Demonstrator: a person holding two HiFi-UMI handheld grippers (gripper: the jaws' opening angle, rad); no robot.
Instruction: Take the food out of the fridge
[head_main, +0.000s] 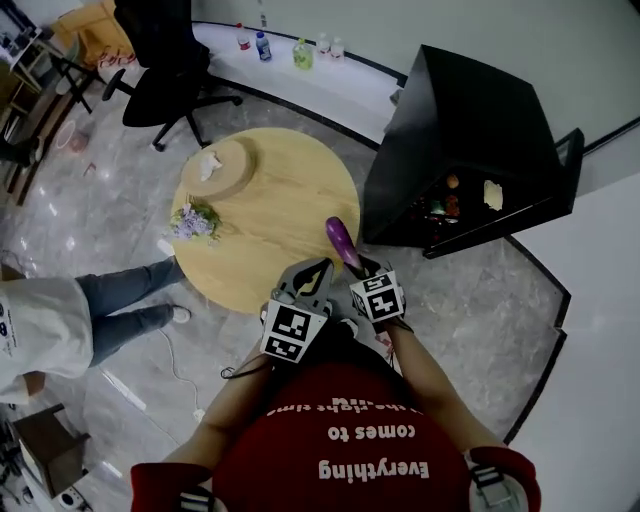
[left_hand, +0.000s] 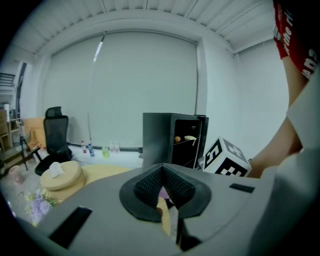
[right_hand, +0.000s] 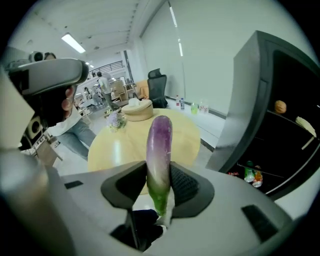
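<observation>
Eggplant (right_hand: 160, 140) out of the fridge (head_main: 470, 110), more food to fetch.
My right tool (right_hand: 159, 182) grips the eggplant near its green end, above the table (head_main: 280, 200) edge nearest the fridge. My left tool (left_hand: 162, 170) is closed, empty. An orange fruit (head_main: 452, 181) and bottles (right_hand: 252, 174) sit on the shelves.

Glossy eggplant (right_hand: 159, 145); pale wood table (head_main: 285, 195); polished stone floor (head_main: 470, 310).

Your right gripper (right_hand: 159, 184) is clamped on an eggplant (right_hand: 160, 142), purple end pointing away over the round table (right_hand: 117, 147). Open fridge (right_hand: 250, 95) at right, orange fruit (right_hand: 280, 106) on its shelf.
</observation>
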